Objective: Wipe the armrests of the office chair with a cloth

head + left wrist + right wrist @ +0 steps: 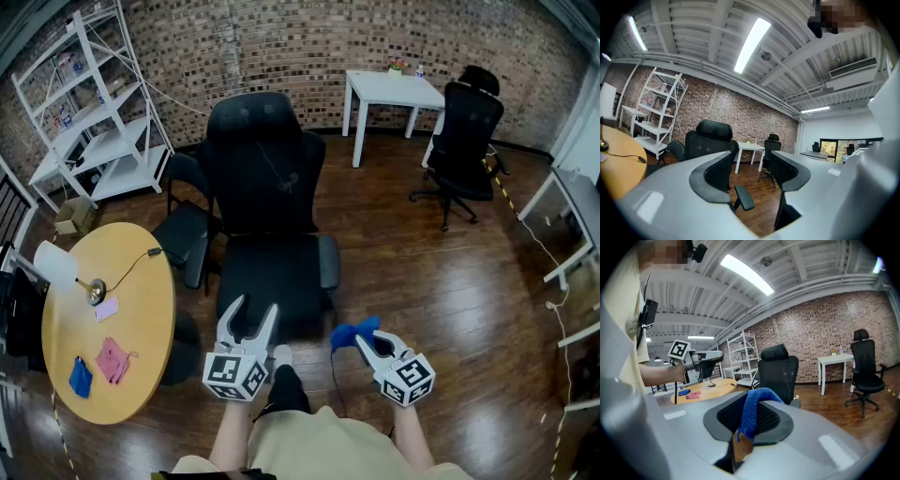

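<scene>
Head view: office chair (267, 187) stands in mid-frame on dark wood floor, seat toward the person. Left gripper (254, 305) is just in front of the seat's front edge, jaws spread in a V w/ nothing between. Right gripper (370, 344) is in front of the chair, off its picture-right front corner, below armrest (328, 261), jaws closed on blue cloth (352, 334); cloth bunches out past the tips toward the chair, apart from it. Round table (131, 309) is picture-left of the chair, w/ pink rag (113, 360) and blue rag (81, 377) on it. White shelf (94, 112) is behind the chair to picture-left; white table (394, 89) and second chair (469, 141) behind it to picture-right.

Left gripper view: left gripper (752, 168) has jaws apart, pads clear, no hold on anything. Office chair (710, 140) is ahead, backrest partly behind the picture-left jaw; one armrest (744, 197) shows through the gap, not touched.

Right gripper view: right gripper (750, 420) is clamped on the cloth (752, 411), which arches up out of the pads and hangs back down between them. Office chair (780, 369) is beyond, backrest upright, well clear of the cloth. Left gripper (701, 359) shows picture-left of the chair, round table (710, 390) behind it.
</scene>
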Motion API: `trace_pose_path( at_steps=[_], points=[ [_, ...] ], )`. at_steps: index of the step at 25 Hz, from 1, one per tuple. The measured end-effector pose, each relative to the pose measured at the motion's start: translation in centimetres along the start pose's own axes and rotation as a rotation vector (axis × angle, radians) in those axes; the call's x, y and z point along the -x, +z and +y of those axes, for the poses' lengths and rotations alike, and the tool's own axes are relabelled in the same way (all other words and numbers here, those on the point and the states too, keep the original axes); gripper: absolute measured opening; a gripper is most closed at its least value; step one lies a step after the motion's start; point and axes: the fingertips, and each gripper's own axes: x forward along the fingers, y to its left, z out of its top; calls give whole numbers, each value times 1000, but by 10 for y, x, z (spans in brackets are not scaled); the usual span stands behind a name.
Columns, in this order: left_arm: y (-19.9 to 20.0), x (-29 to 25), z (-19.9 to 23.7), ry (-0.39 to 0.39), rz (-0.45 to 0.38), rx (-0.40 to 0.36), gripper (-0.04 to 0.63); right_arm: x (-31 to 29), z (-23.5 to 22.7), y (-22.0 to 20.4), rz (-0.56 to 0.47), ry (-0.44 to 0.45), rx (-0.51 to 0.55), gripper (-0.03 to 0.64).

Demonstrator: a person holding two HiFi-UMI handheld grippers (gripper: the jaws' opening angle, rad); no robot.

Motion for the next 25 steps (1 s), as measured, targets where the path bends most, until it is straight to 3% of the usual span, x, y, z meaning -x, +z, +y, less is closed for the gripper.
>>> trace_pose_path(
  at_steps=[7,9,12,15,19,23,25],
  points=[
    [28,-122,86,-127,38,-11,238,-131,-95,28,83,-132,-69,32],
    [23,-144,104,-160,77,-24,235,-168,-112,27,131,-121,-23,34],
    [11,-183,115,-209,134,-29,235,-214,-153,29,255,-90,137,34],
    [-7,-215,117,-209,168,13,235,-253,-203,16,385,-18,301,34],
    [-41,-259,121,-150,228,23,235,-314,-262,-19,538,130,408,34],
    [-66,-279,124,-88,278,53,244,-362,-282,-87,739,311,581,35],
    [-81,-283,126,-90,291,79,243,-381,-285,-120,805,355,617,35]
  ],
)
